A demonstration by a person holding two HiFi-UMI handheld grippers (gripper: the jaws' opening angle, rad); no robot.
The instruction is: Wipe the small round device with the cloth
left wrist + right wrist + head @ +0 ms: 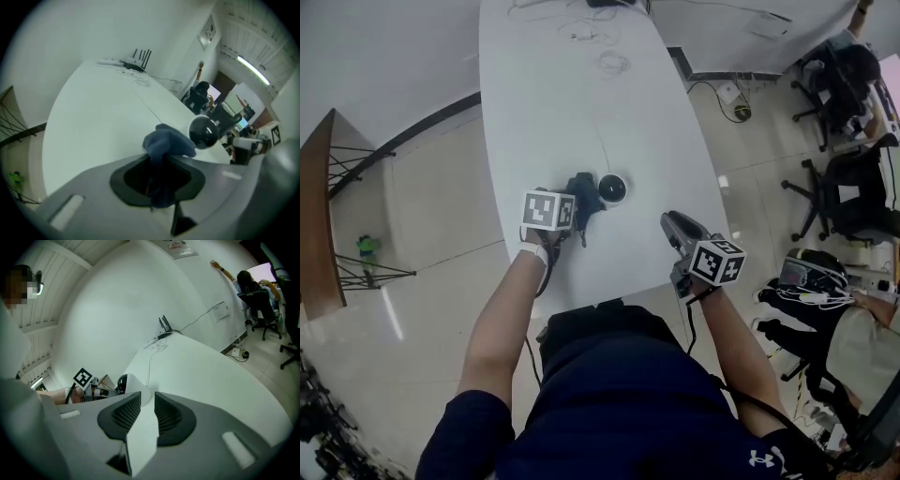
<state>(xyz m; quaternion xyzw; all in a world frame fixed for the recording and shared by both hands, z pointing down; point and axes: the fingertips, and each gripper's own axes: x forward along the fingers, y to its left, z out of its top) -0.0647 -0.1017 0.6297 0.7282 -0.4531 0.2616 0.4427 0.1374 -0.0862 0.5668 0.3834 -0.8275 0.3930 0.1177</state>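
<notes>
Left gripper (157,176): jaws clamped on a dark blue cloth (168,140), the fabric running down through the gap between the pads and bunching into a loose wad past the tips. Just beyond that wad and slightly to the right of the jaws: the small round device (204,132), a glossy black ball in a white shell, standing on the white table (93,122). Contact between wad and device: not clear from this view.

Same reading from the head view: left gripper (583,212) angled down at the table (581,94), cloth (584,199) dark at its tips, small round device (612,188) right beside the cloth, ahead and to the right of the jaws.

Right gripper (147,411): jaws only narrowly apart, pads facing each other, nothing but bare table (211,376) showing in the slit. Holds nothing. Ahead of the jaw at the view's left and past its tip: the small round device (123,380) again, partly cut off by that jaw. In the head view, right gripper (673,223) low over the near edge of the table, well apart from the device, with the device ahead and to the left of its jaws.

Far ahead of both pairs of jaws, at the other end of the table: a router (136,63) with upright antennas. Between router and device, a thin cable (604,150) lying along the table. Off to the right of the right gripper's jaws, down on the floor: office chairs (853,187).
</notes>
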